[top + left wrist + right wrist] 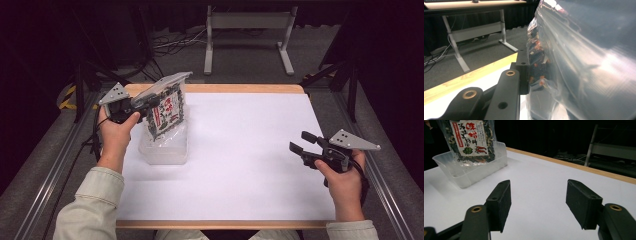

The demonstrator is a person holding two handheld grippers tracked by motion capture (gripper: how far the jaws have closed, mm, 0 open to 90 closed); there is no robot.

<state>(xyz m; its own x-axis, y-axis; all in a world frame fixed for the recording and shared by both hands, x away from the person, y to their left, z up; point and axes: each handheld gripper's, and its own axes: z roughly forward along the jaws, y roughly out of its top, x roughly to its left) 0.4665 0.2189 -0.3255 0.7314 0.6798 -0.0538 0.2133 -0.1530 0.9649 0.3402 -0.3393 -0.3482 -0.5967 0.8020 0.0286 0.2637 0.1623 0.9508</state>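
White-topped table with a wooden edge

The table carries a clear plastic tub near its far left corner; the tub rests directly on the white surface, open side up.

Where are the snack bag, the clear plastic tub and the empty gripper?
snack bag (167, 111), high view, on its printed front.
clear plastic tub (469, 176), right gripper view, on its near wall.
right gripper (299, 142), high view, between its open fingertips.

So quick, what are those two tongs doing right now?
Left tongs: shut on the packet, over the clear tub.
Right tongs: open, holding nothing.
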